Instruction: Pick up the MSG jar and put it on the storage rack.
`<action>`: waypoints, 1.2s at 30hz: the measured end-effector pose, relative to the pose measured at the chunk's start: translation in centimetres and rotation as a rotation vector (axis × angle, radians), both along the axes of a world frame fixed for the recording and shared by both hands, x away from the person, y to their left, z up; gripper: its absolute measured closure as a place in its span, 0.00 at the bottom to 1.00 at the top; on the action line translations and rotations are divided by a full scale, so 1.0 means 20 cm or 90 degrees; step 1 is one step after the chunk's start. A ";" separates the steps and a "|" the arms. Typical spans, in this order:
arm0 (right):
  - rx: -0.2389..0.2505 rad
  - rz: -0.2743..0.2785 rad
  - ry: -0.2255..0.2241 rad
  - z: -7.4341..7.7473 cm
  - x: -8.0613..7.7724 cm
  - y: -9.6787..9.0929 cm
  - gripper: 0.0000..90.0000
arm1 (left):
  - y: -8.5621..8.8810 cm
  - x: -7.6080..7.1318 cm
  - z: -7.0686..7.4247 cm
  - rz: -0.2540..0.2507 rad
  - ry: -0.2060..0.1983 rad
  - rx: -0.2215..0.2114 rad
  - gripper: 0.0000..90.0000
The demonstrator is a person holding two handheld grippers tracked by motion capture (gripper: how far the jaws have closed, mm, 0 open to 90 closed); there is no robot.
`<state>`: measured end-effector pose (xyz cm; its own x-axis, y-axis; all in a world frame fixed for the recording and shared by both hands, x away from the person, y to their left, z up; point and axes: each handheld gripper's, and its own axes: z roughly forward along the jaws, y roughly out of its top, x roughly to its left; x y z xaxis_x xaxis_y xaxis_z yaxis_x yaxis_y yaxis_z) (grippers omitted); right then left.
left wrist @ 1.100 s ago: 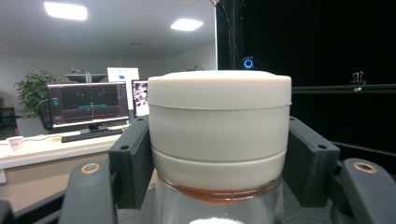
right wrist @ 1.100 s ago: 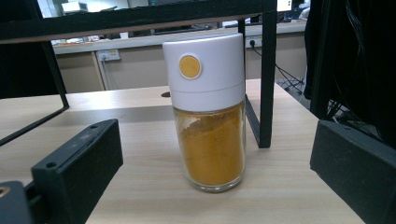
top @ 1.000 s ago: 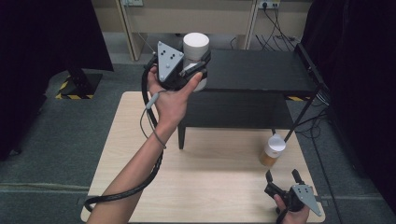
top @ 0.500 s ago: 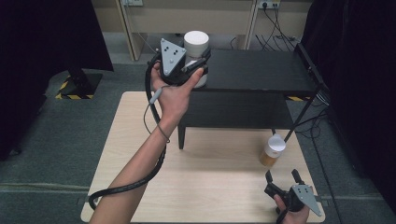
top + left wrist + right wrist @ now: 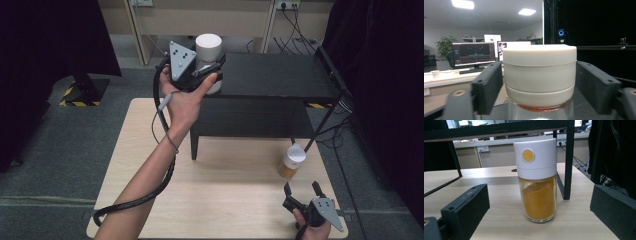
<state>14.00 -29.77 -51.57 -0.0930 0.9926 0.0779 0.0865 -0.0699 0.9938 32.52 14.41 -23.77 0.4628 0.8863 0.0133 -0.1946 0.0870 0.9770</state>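
On the far left, my left gripper (image 5: 212, 70) has just been opening around the white-capped jar (image 5: 208, 46) on the black shelf (image 5: 280, 75), pads clear. Release looks done; next, back away. Near right, my right gripper (image 5: 302, 192) waits spread before the yellow spice jar (image 5: 291, 161).

In the left gripper view the white-capped jar (image 5: 539, 77) is cut off by the bottom edge, so its glass body and contents (only a reddish rim shows under the cap) cannot be told. In the high view the left gripper (image 5: 212, 71) hides much of that jar, and the right hand (image 5: 312, 231) is cropped at the bottom edge.
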 end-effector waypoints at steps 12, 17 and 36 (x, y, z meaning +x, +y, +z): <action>-0.001 0.000 0.000 0.00 0.00 0.00 0.03 | 0.03 -0.08 -0.10 -0.013 -0.020 0.009 0.11; -0.001 -0.001 0.000 0.00 0.00 0.00 0.03 | 0.05 -0.14 -0.16 -0.016 -0.034 0.009 0.10; 0.000 -0.001 0.000 0.00 0.00 0.00 0.03 | 0.08 -0.29 -0.34 -0.033 -0.042 0.025 0.10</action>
<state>13.99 -29.71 -51.57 -0.0909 0.9929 0.0773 0.0864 -0.0694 0.9938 26.72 16.06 -30.58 0.5053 0.8592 0.0798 -0.2553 0.0605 0.9650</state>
